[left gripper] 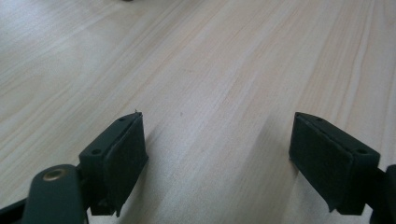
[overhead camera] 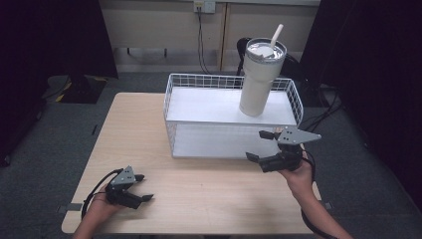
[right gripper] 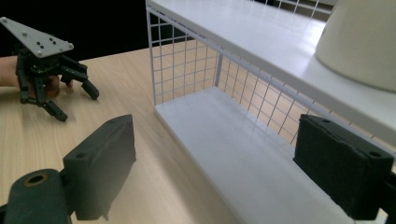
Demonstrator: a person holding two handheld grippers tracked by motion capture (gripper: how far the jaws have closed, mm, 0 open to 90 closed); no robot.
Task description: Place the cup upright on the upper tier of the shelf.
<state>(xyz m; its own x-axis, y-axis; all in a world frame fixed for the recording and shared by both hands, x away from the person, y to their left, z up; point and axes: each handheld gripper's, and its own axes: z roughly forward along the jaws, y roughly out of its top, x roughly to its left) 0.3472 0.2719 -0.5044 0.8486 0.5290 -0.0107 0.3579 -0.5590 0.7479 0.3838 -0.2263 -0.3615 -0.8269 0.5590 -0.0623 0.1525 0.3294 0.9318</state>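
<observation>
Left gripper [overhead camera: 141, 187] rests on the table [overhead camera: 199, 199] at near left, jaws wide, holding nothing. Centre: white wire rack [overhead camera: 171, 99] at the far side, tumbler [overhead camera: 259, 82] with straw [overhead camera: 276, 35] standing on its top shelf, right end. Right gripper [overhead camera: 261, 146], jaws wide and empty, hovers just before the rack's near right corner, below the tumbler.

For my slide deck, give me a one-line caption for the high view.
Right gripper open before the white wire shelf carrying a white tumbler; left gripper open over the table.
</observation>
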